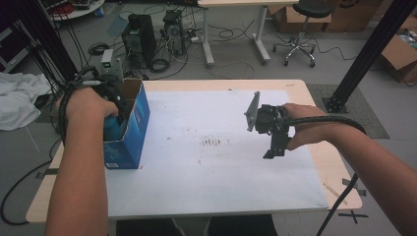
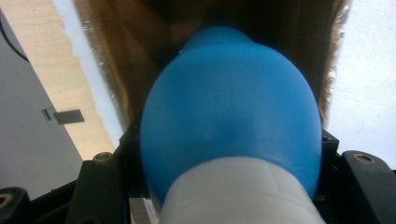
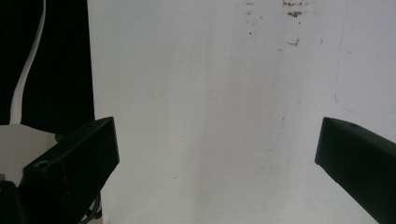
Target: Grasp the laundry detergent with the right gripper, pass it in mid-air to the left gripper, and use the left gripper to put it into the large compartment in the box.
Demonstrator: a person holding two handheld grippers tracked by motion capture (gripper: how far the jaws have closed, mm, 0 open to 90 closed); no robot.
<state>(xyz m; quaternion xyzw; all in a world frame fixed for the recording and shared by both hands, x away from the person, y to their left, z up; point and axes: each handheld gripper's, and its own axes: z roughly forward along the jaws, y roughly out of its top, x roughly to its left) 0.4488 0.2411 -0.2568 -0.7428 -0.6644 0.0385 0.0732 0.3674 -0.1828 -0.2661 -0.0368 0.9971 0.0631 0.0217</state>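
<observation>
The blue bulb (image 2: 231,116) is clamped by the left gripper (image 1: 112,101), pointing straight ahead into the box (image 1: 133,123); the right gripper (image 3: 215,154) is held open, well apart.

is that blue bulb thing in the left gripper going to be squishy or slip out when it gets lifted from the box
The blue bulb looks smooth and rounded like soft rubber, so it probably gives a little under the left gripper. Its curved, matte sides could let it squirm or pop out of a light grip. It looks hollow, so likely light. Set down outside the blue box, its egg shape would probably roll.
</observation>
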